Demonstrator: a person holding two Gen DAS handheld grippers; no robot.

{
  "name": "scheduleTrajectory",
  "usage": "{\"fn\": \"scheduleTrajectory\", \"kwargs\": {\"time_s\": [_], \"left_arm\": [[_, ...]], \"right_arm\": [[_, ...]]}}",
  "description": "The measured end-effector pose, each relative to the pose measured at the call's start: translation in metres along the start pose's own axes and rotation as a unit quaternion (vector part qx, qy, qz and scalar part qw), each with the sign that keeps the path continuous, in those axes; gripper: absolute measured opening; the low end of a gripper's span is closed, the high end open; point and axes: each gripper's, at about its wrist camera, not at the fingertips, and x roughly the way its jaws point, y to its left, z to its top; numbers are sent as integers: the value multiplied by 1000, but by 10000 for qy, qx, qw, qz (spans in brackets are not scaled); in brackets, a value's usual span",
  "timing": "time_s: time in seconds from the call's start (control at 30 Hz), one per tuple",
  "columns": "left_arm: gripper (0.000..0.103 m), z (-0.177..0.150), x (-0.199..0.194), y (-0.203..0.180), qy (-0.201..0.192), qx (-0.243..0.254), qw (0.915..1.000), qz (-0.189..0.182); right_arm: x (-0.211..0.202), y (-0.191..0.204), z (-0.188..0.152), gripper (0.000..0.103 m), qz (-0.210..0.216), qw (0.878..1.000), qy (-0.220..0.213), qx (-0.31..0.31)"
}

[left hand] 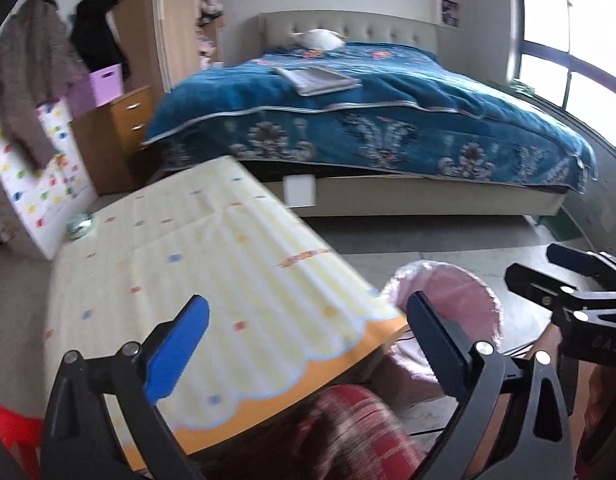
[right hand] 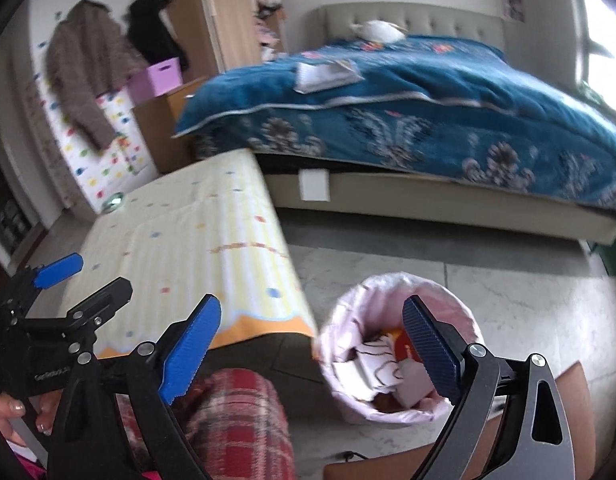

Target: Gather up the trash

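A round bin with a pink liner (right hand: pixel 399 356) stands on the floor beside the low table; crumpled paper and a red-and-yellow wrapper (right hand: pixel 403 350) lie inside it. In the left wrist view the bin (left hand: pixel 447 304) shows between my fingers, partly hidden by the right one. My left gripper (left hand: pixel 308 344) is open and holds nothing, hovering over the table's near corner. My right gripper (right hand: pixel 311 344) is open too, above the bin's left rim. A small crumpled shiny thing (left hand: pixel 80 227) rests at the table's far left corner, also in the right wrist view (right hand: pixel 114 202).
The table wears a yellow striped cloth (left hand: pixel 212 272). A bed with a blue quilt (left hand: pixel 387 120) fills the back. A knee in red plaid (right hand: pixel 236 420) is below the grippers. A red stool (left hand: pixel 16 436) sits at the lower left. Grey floor tiles (right hand: pixel 527 300) lie right of the bin.
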Motion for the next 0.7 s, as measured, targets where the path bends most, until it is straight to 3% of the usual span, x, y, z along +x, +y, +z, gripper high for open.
{"fn": "scheduleTrajectory", "kwargs": {"time_s": [0.37,0.7], "left_arm": [[96,-17,-69,67,-161,-641,9952,725],[96,-57,-113,146,-23,-1334,9789,1548]], "right_arm": [[-30,89,15,94,630,9954,-280,-658],[-27,149,17,95,974,9893,-157,-1077]]}}
